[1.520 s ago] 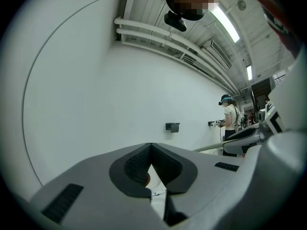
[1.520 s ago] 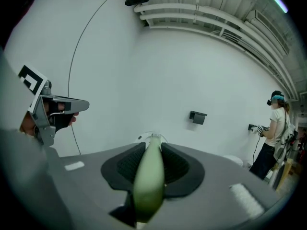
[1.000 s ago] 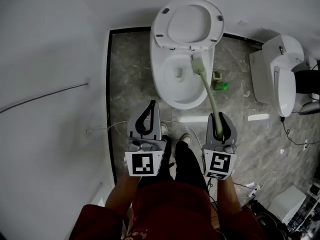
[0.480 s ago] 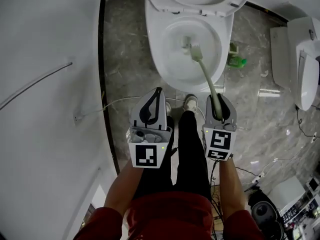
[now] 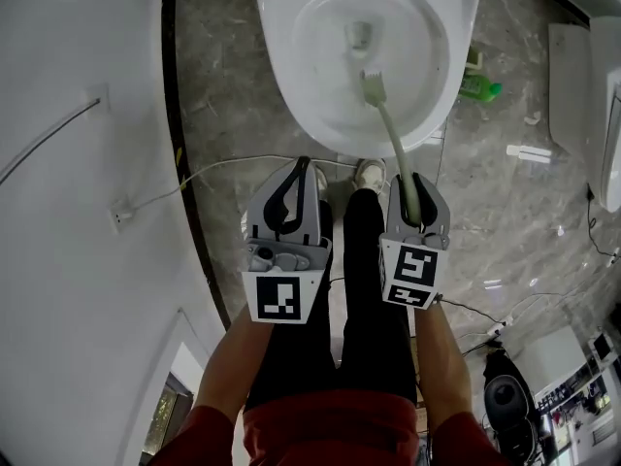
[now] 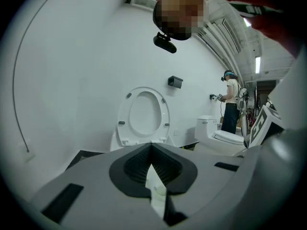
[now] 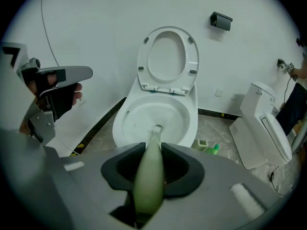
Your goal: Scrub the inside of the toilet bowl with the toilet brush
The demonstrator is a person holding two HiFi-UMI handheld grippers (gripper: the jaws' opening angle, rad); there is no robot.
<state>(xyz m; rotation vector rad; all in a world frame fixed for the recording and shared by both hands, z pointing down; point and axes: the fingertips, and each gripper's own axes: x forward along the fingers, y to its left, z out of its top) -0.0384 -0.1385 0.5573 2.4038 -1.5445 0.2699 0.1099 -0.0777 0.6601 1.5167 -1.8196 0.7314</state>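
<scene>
The white toilet bowl (image 5: pixel 274 61) is open at the top of the head view, its seat and lid raised (image 7: pixel 167 56). A pale green toilet brush (image 5: pixel 392 134) reaches into the bowl, its bristle head (image 5: pixel 373 87) resting on the inner wall just below the drain. My right gripper (image 5: pixel 412 181) is shut on the brush handle (image 7: pixel 149 176); the brush head (image 7: pixel 156 129) shows beyond the jaws against the bowl (image 7: pixel 129 119). My left gripper (image 5: pixel 301 168) hangs shut and empty beside it, short of the bowl's front rim. The left gripper (image 6: pixel 152 148) points at the raised seat (image 6: pixel 143 114).
A green bottle (image 5: pixel 481 87) stands on the marble floor right of the bowl. A second toilet (image 5: pixel 585 85) sits further right. A white cable (image 5: pixel 209 173) trails along the floor from the white wall (image 5: pixel 68 183) at the left. My feet are close to the bowl's base.
The brush head has moved from the bowl's right rim under the seat down into the bowl. Both grippers and my view have come closer to the toilet.
</scene>
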